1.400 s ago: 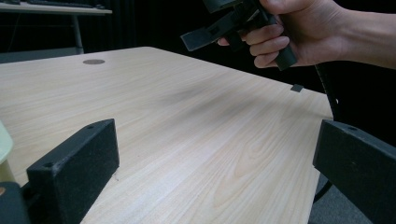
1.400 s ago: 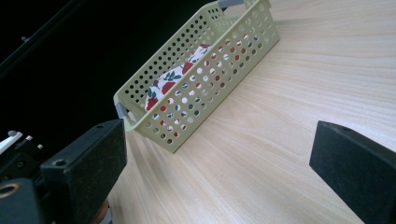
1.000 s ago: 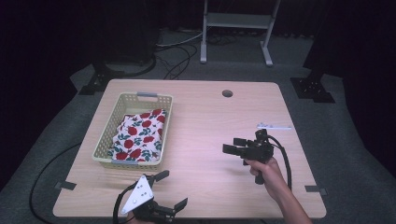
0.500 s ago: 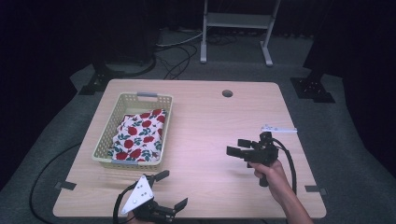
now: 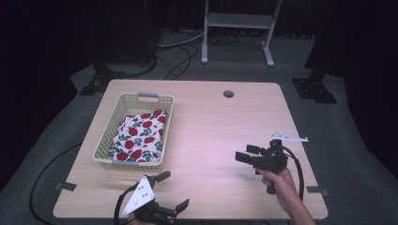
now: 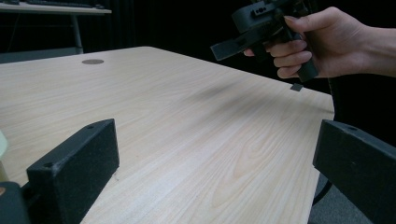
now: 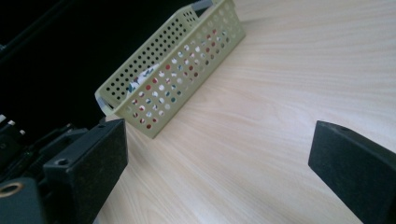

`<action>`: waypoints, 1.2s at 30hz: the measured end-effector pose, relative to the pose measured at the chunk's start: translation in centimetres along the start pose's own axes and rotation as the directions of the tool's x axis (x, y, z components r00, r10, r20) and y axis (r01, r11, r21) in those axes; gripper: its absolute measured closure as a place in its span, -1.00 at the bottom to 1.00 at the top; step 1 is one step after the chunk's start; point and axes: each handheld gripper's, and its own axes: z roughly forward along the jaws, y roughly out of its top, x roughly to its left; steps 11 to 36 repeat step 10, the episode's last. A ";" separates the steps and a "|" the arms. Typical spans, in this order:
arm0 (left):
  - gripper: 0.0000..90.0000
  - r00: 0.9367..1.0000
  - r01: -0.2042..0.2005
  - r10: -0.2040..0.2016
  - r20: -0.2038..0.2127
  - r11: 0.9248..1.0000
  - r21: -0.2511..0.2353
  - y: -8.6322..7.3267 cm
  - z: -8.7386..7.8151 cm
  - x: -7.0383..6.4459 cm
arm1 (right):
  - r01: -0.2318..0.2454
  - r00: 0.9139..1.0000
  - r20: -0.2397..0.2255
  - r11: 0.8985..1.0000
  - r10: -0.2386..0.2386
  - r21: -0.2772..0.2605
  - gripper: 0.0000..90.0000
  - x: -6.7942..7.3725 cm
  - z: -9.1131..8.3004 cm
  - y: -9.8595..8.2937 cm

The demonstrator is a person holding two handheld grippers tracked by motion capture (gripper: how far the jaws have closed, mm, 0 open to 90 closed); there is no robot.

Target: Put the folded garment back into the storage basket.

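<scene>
Cloth (image 5: 139, 136), red-flowered, lay folded in the perforated plastic basket (image 5: 104, 146) at the wooden table's (image 5: 211, 126) left, half hidden behind its wall. Both the left gripper (image 5: 171, 191) and the right gripper (image 5: 247, 153) gaped empty.

A pale yellow perforated plastic basket (image 5: 136, 133) sits on the left half of the light wooden desk (image 5: 211, 122), with a folded red-and-green floral cloth (image 5: 138, 136) inside it.

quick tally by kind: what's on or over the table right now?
Basket: 1
Patterned cloth in the basket: 1
Hand-held grippers: 2, left hand-held gripper and right hand-held gripper, both open and empty
Total: 4
</scene>
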 end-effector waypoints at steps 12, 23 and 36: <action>-1.00 1.000 -0.006 0.006 0.002 1.000 0.003 0.0 0.0 0.0 | -0.007 1.000 0.009 1.000 0.007 -0.004 -0.92 -0.2 -0.8 -1.3; -1.00 1.000 -0.006 0.006 0.002 1.000 0.003 0.0 0.0 0.0 | -0.007 1.000 0.009 1.000 0.007 -0.004 -0.92 -0.2 -0.8 -1.3; -1.00 1.000 -0.006 0.006 0.002 1.000 0.003 0.0 0.0 0.0 | -0.007 1.000 0.009 1.000 0.007 -0.004 -0.92 -0.2 -0.8 -1.3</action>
